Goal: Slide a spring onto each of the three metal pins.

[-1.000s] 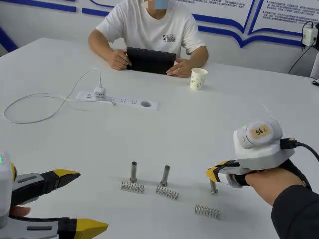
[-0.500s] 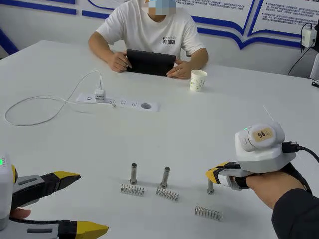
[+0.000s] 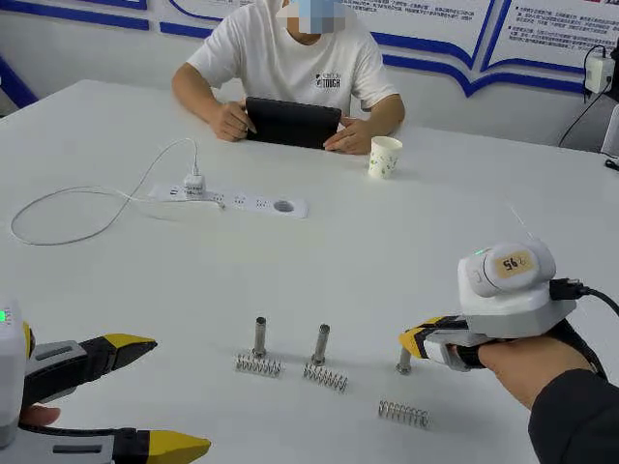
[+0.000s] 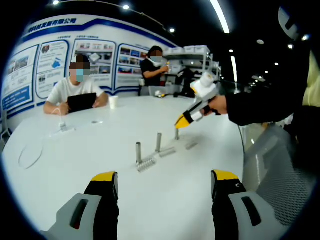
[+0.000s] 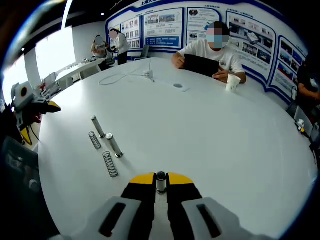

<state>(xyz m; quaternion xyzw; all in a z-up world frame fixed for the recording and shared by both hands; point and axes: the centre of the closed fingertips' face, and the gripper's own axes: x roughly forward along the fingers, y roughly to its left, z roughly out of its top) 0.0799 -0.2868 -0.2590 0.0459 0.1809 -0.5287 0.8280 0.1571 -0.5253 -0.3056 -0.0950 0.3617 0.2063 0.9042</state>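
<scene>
Short grey metal pin (image 5: 161,182) upright, pinched between yellow-tipped jaws of right gripper (image 3: 413,339), closed onto it. Coiled wire spring (image 3: 403,414) lying near it. Leftward on white table (image 3: 387,242): middle pin (image 3: 320,342) and left pin (image 3: 259,335) standing, middle spring (image 3: 325,377) and left spring (image 3: 257,364) at their feet. Left gripper (image 4: 165,177) wide open, empty.

From our headset we look forward and down over the table (image 3: 387,242), pins (image 3: 320,340) at six o'clock; both low gripper cameras face those same pins from opposite sides.
</scene>
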